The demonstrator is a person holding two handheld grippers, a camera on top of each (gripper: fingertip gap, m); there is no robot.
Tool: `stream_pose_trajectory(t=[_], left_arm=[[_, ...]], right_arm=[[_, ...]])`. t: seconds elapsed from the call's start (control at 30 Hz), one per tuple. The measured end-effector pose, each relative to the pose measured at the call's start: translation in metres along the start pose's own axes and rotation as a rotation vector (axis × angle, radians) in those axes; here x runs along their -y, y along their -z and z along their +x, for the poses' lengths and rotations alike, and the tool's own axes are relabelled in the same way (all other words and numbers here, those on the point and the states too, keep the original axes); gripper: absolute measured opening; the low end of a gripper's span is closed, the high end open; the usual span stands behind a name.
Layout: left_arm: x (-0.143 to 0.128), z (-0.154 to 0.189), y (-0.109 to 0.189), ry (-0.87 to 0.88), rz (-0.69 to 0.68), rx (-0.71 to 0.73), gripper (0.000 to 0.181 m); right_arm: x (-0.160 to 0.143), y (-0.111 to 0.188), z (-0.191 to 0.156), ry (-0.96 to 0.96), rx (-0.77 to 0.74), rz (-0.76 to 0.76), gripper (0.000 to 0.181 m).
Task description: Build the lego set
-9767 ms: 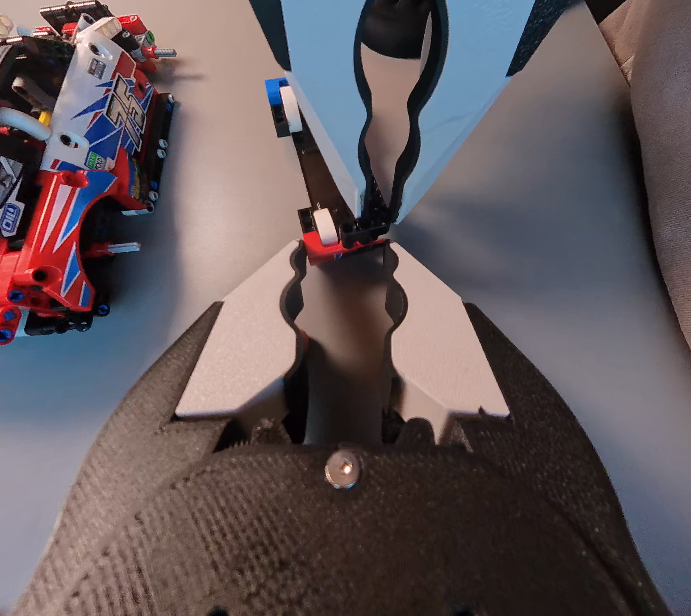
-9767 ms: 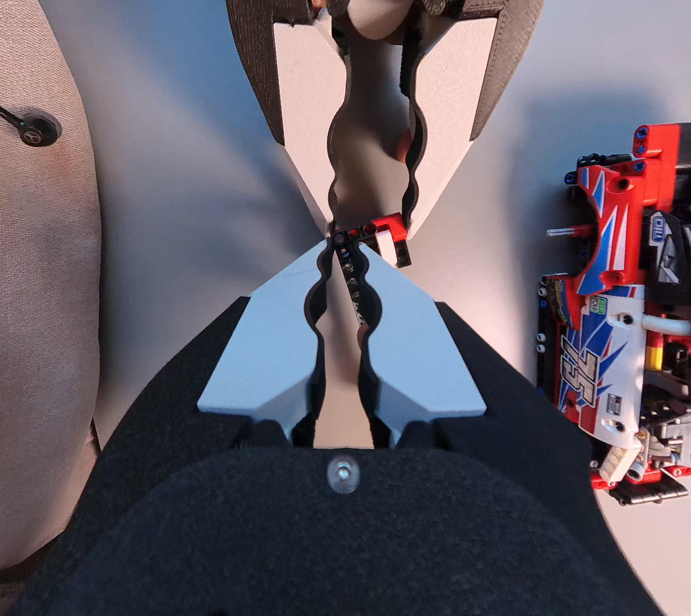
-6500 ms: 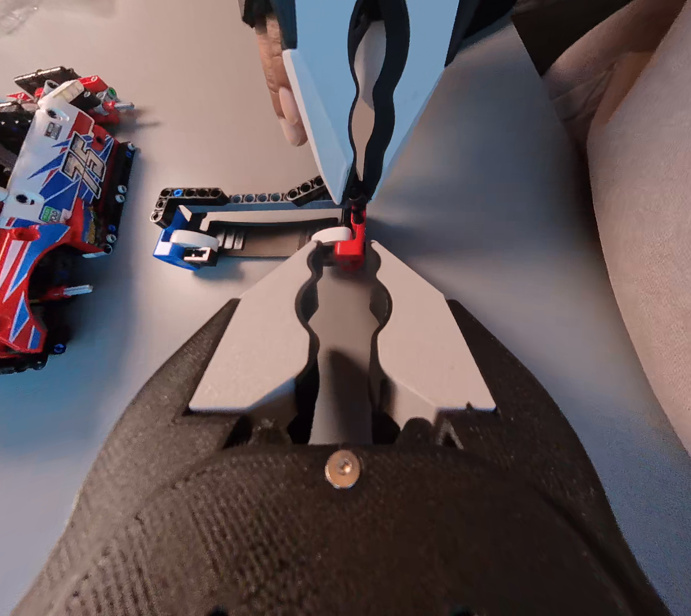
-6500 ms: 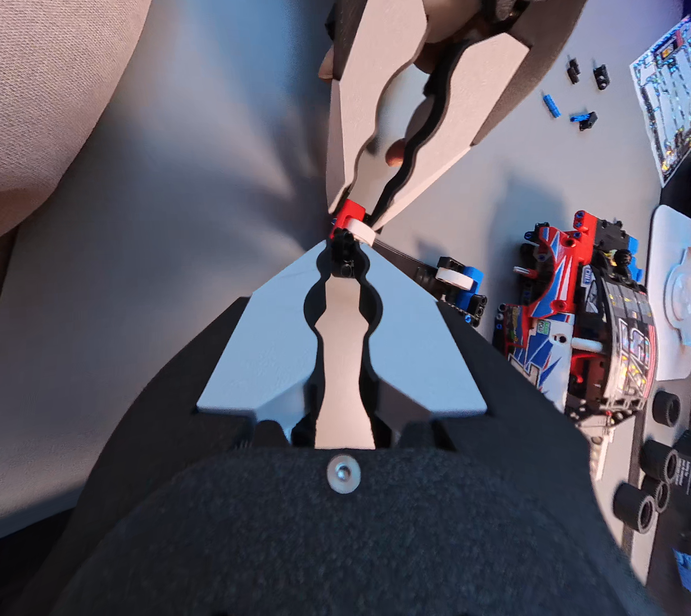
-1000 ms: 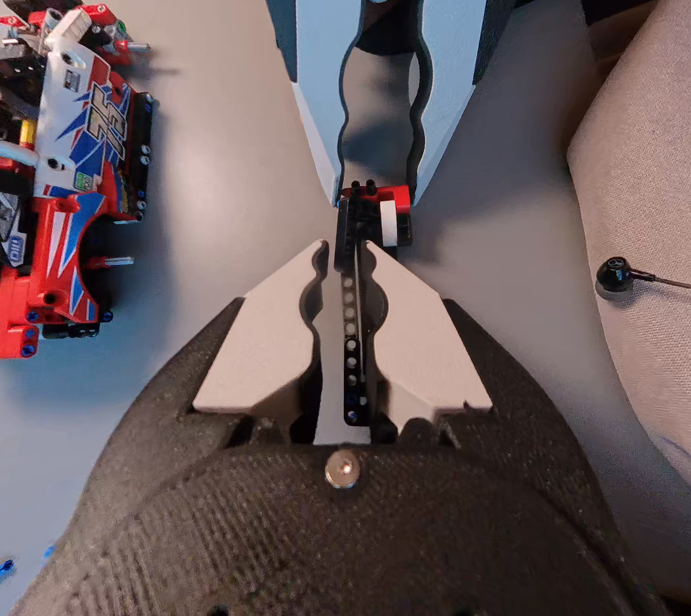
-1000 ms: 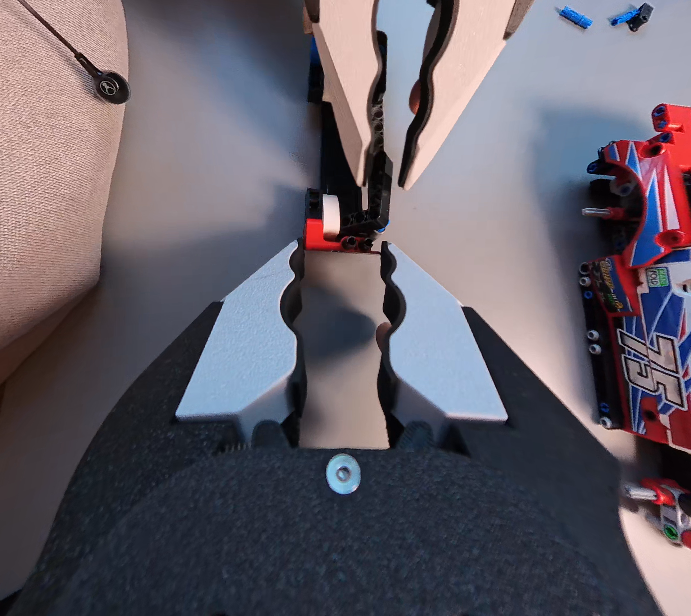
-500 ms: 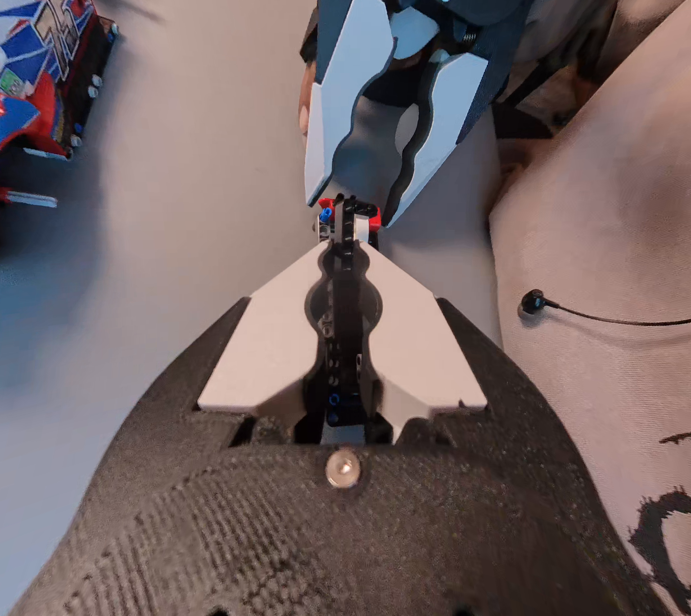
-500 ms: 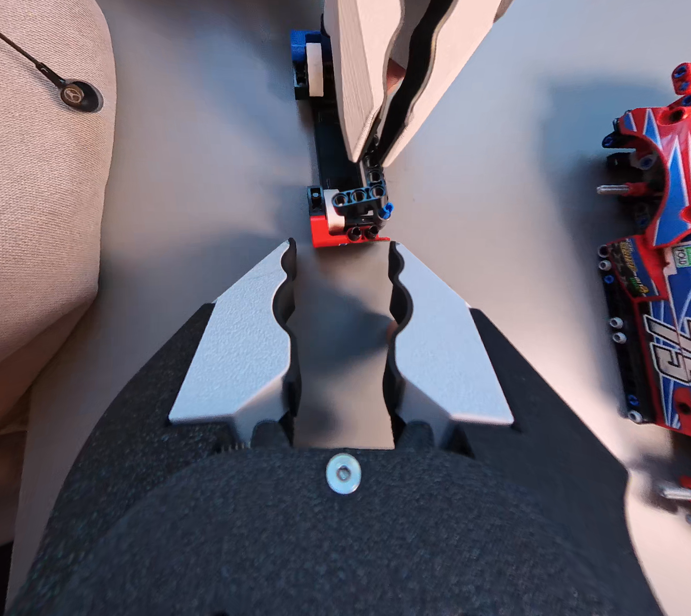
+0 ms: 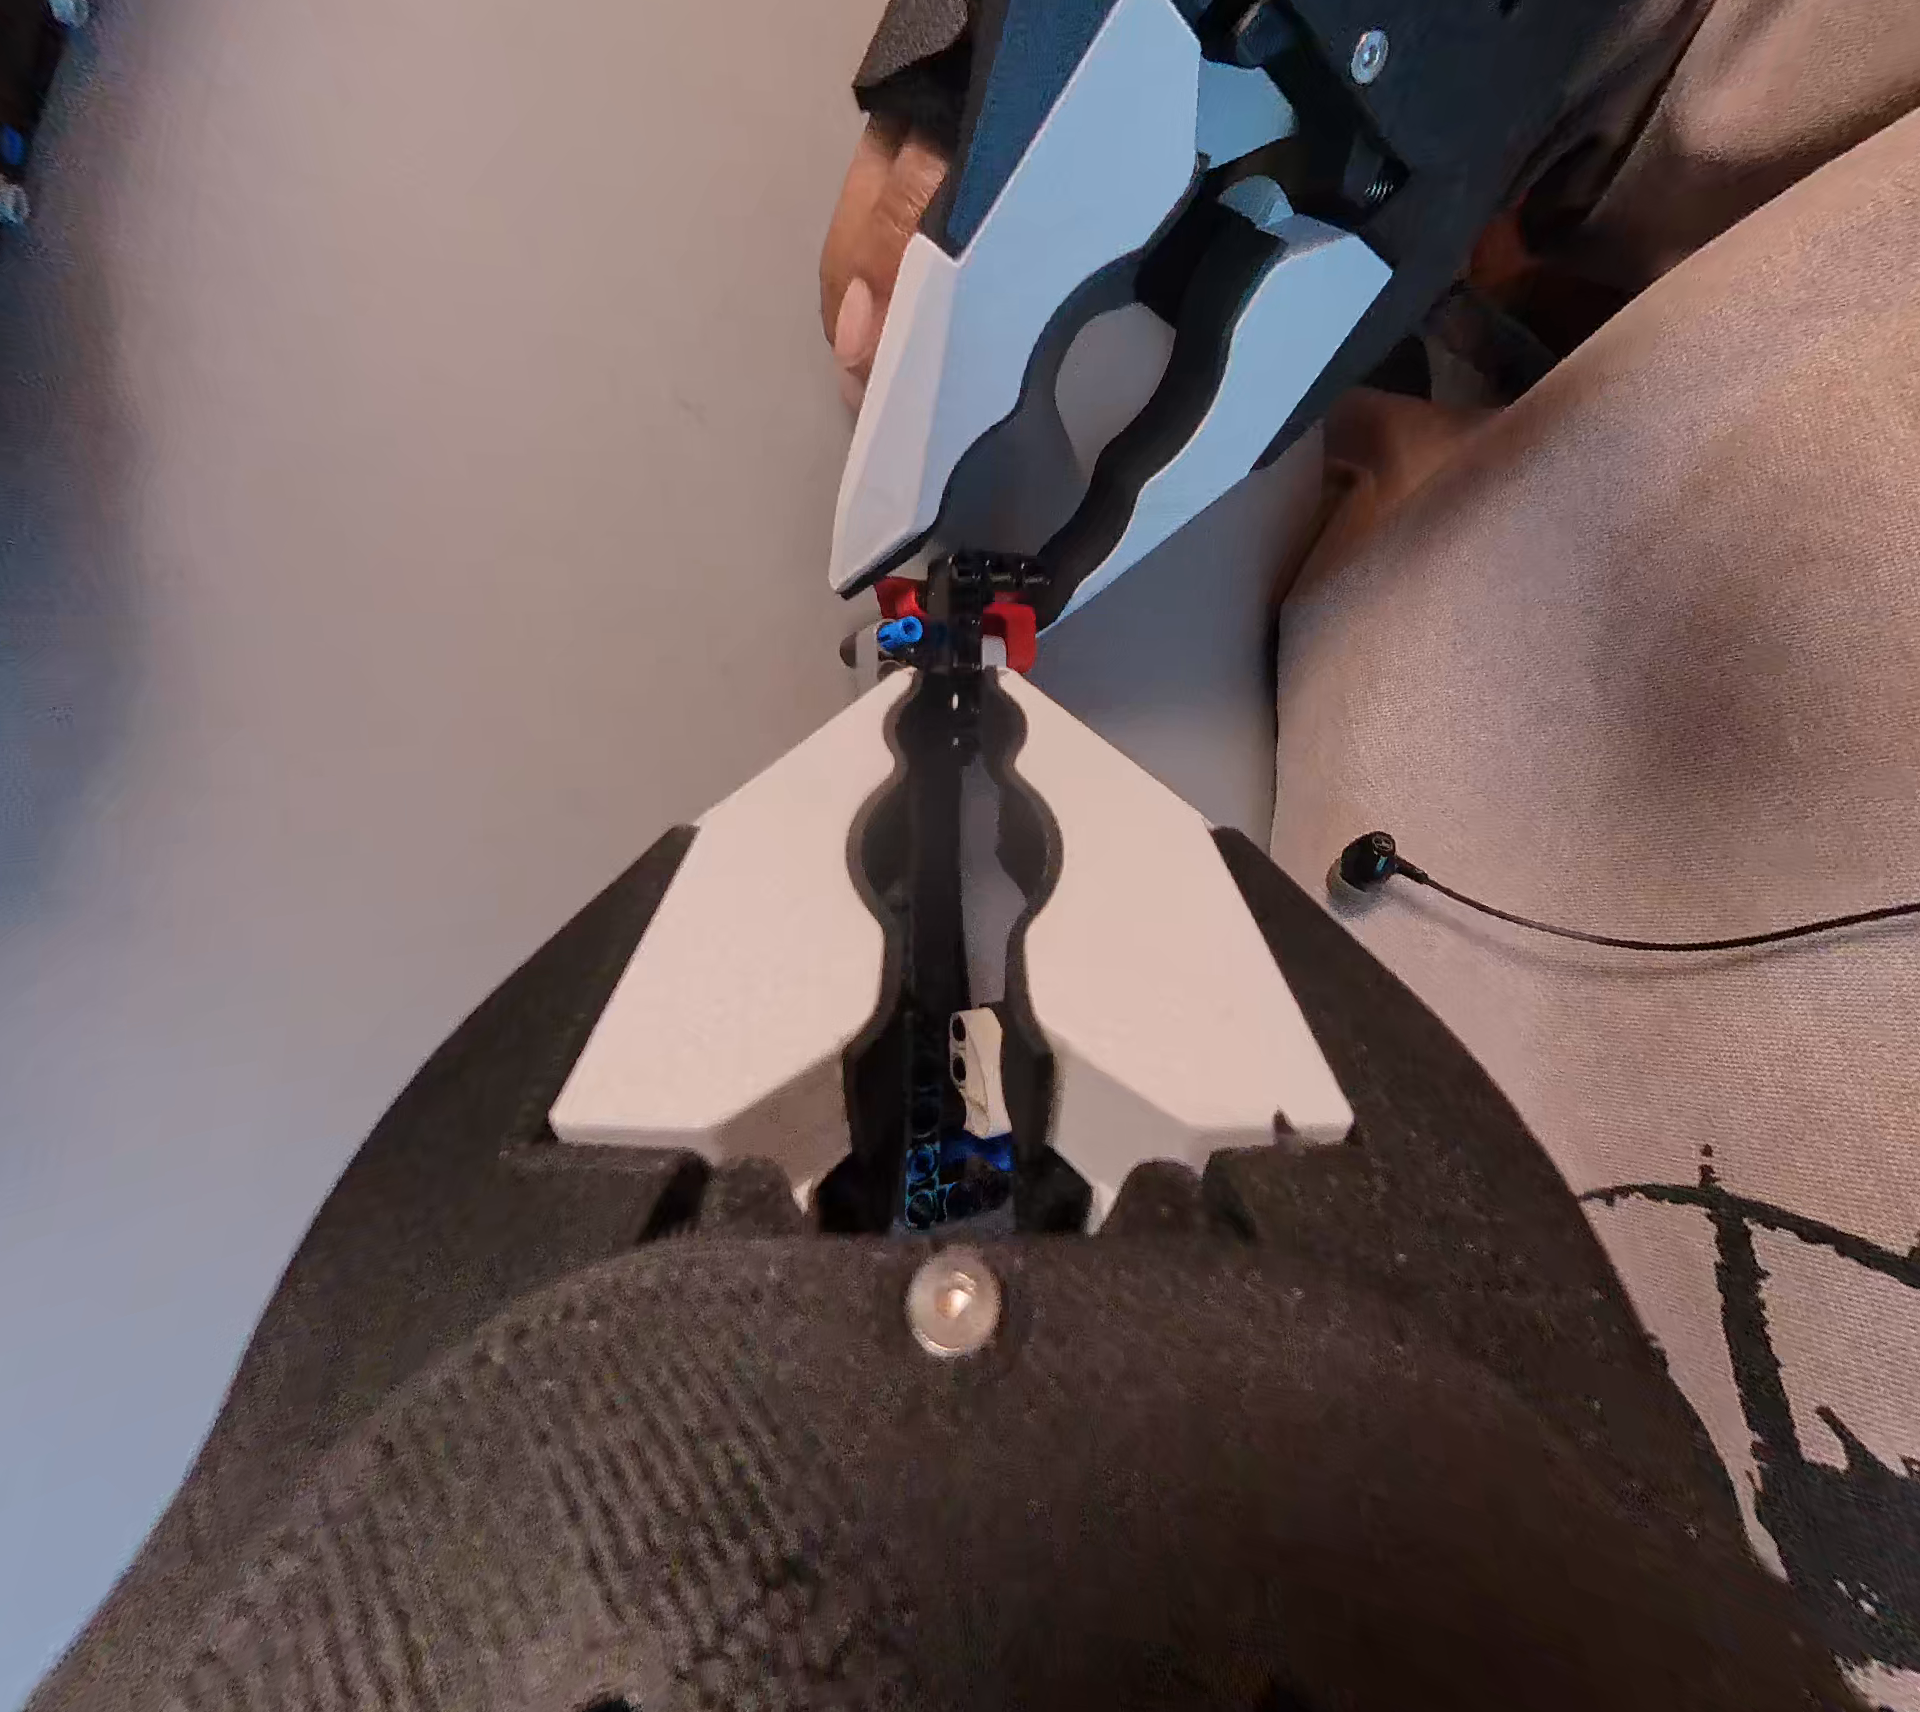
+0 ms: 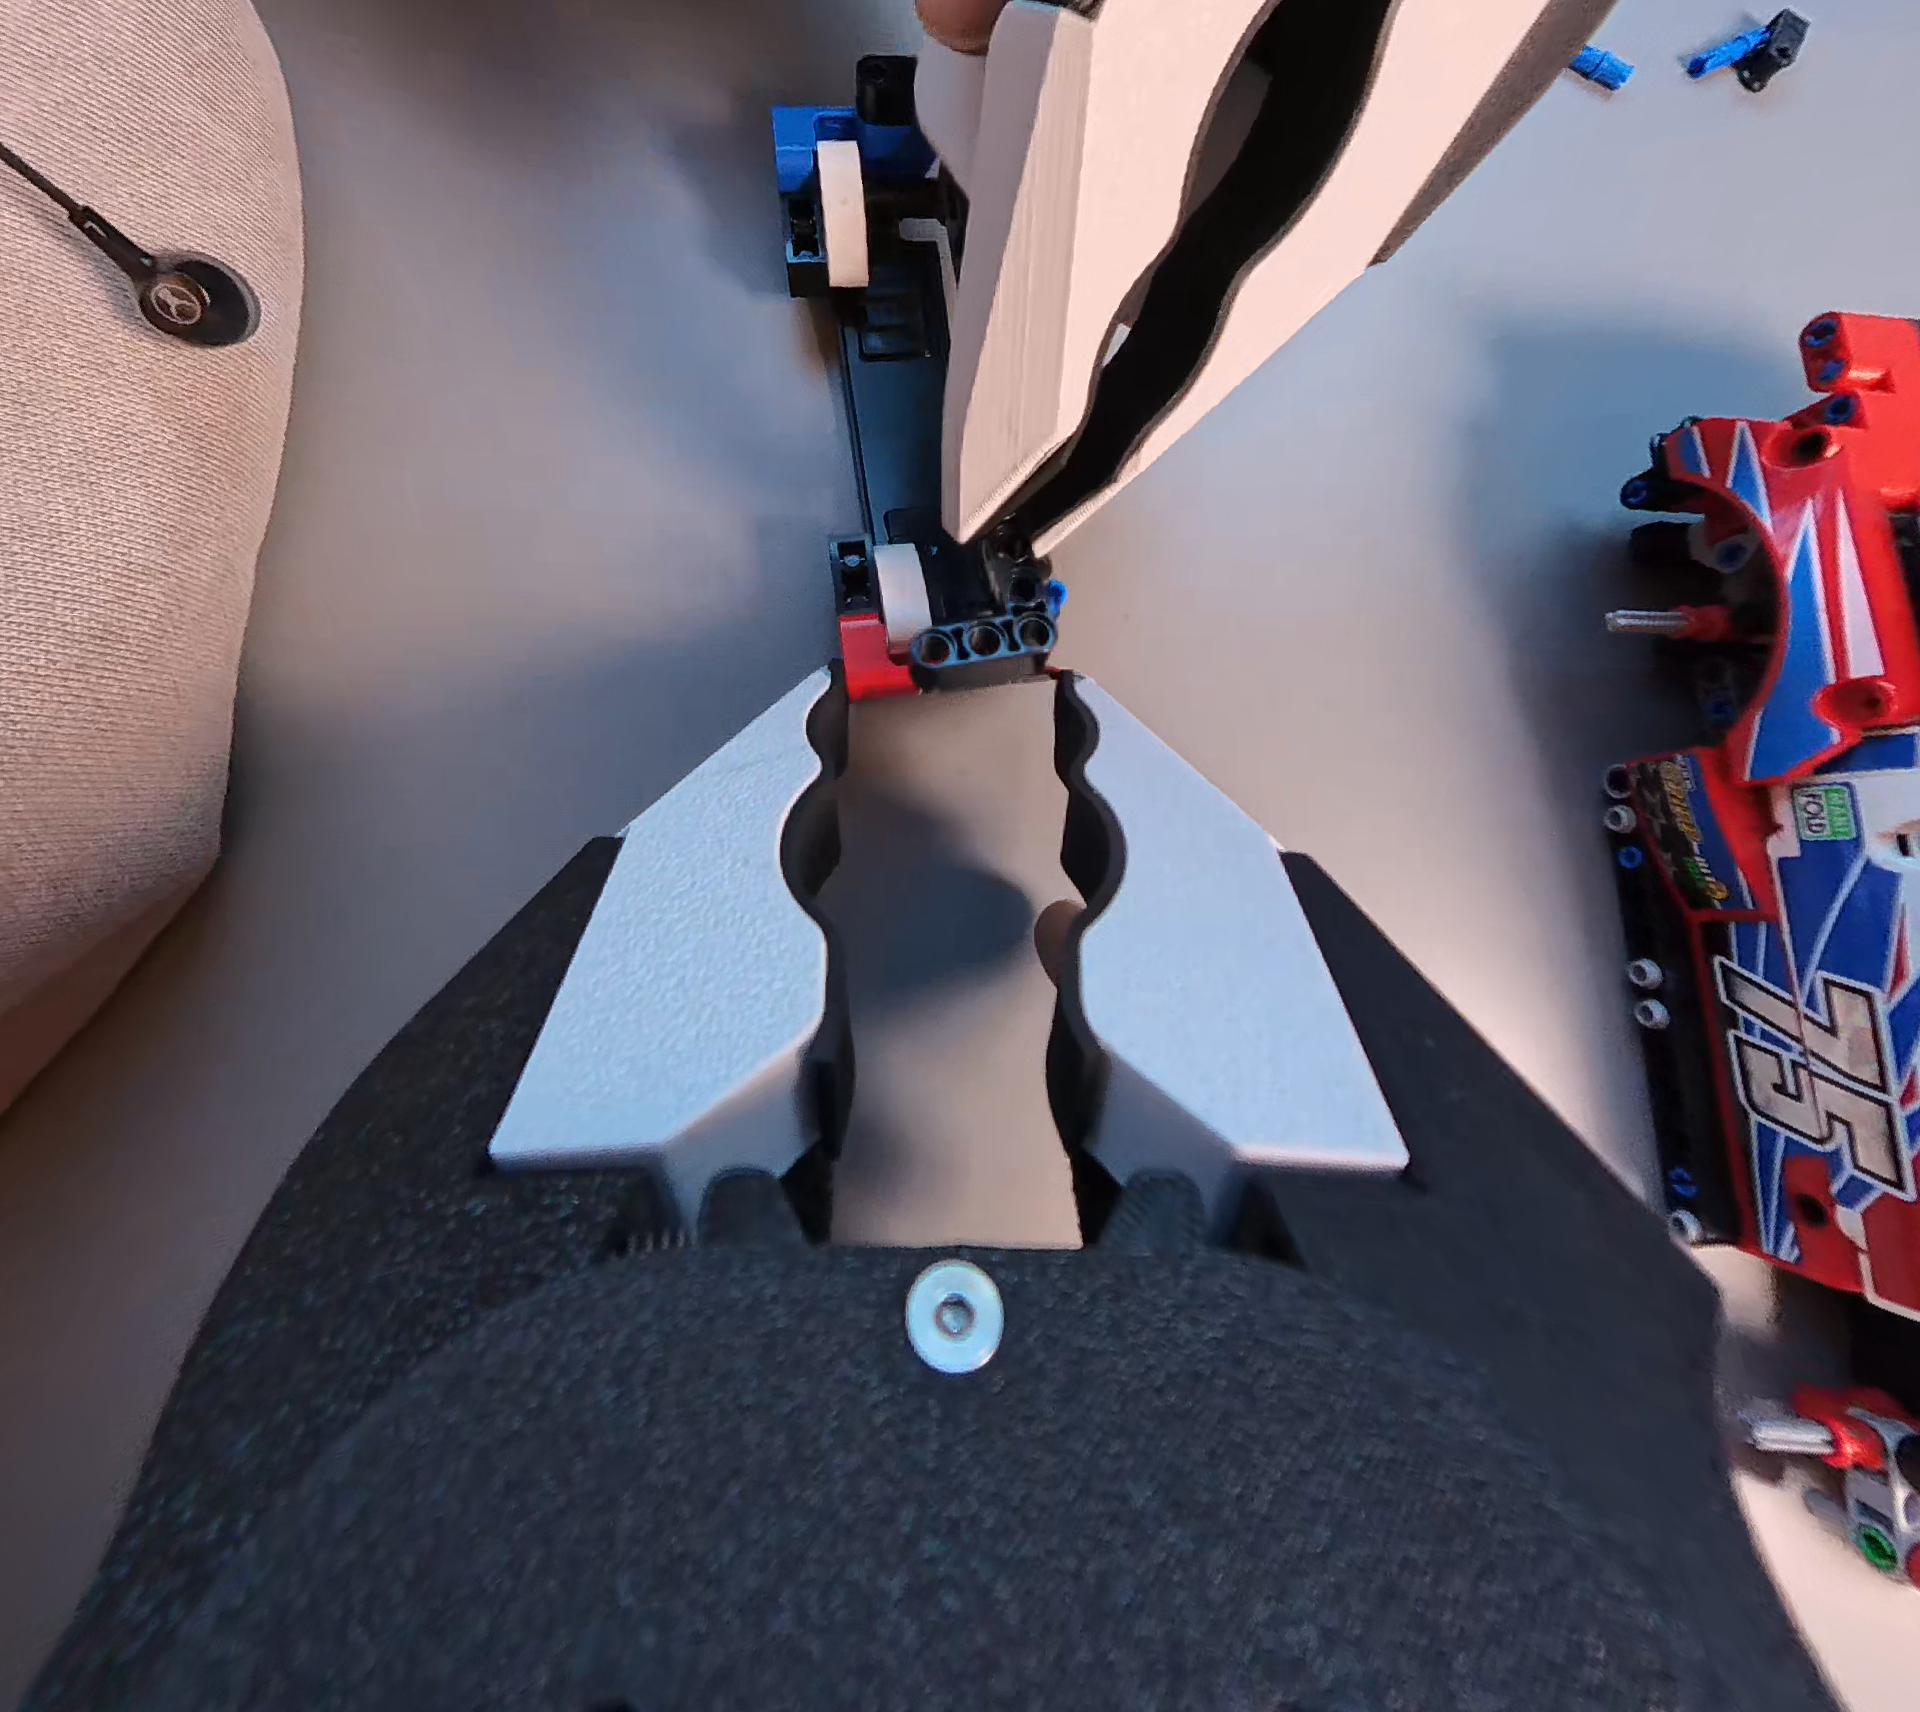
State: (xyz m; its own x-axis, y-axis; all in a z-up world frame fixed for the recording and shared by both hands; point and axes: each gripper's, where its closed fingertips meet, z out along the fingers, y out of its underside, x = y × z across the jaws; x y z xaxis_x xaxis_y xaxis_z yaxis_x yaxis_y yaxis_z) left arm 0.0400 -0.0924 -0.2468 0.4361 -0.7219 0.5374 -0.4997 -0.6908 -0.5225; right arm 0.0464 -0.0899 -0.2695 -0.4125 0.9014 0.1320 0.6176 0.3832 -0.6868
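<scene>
A long black Lego sub-assembly (image 10: 899, 426) has a blue end (image 10: 805, 140) and a red end (image 10: 868, 665), each with a white rounded piece. My left gripper (image 9: 951, 675) is shut on its black beam near the red end (image 9: 1006, 623); it reaches in from above in the right wrist view (image 10: 997, 535). My right gripper (image 10: 951, 680) is open, with its tips on either side of the red end and a black three-hole beam (image 10: 982, 644). It also shows in the left wrist view (image 9: 940, 587). The red, white and blue race car (image 10: 1818, 831) lies on the table to the right.
Small black and blue loose parts (image 10: 1756, 47) lie at the far right of the grey table (image 10: 520, 519). A person's beige-clothed body (image 10: 104, 519) with a small black clip on a wire (image 10: 197, 301) sits close on the left. A hand (image 9: 883, 228) holds the right gripper. Less than 4 cm separates the two grippers' tips.
My left gripper has closed on the black beam and tilted, so the car has slid almost out of its view. My right gripper's tips have drawn closer around the red end.
</scene>
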Motion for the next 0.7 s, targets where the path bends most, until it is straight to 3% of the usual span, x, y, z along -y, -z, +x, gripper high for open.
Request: stream_pose_trajectory(t=[0.03,0.37,0.7], left_arm=[[-0.001,0.0,0.0007,0.001,-0.017,-0.003,0.007],[-0.0054,0.0026,0.0057,0.018,-0.174,-0.057,0.007],[-0.005,0.0015,0.0033,0.051,-0.169,-0.08,0.007]], right_arm=[[0.0004,-0.0002,-0.0005,0.006,-0.001,0.001,0.037],[0.0025,-0.0006,-0.0024,0.039,-0.014,0.012,0.037],[0.0029,-0.0007,-0.0029,0.049,-0.014,0.018,0.037]])
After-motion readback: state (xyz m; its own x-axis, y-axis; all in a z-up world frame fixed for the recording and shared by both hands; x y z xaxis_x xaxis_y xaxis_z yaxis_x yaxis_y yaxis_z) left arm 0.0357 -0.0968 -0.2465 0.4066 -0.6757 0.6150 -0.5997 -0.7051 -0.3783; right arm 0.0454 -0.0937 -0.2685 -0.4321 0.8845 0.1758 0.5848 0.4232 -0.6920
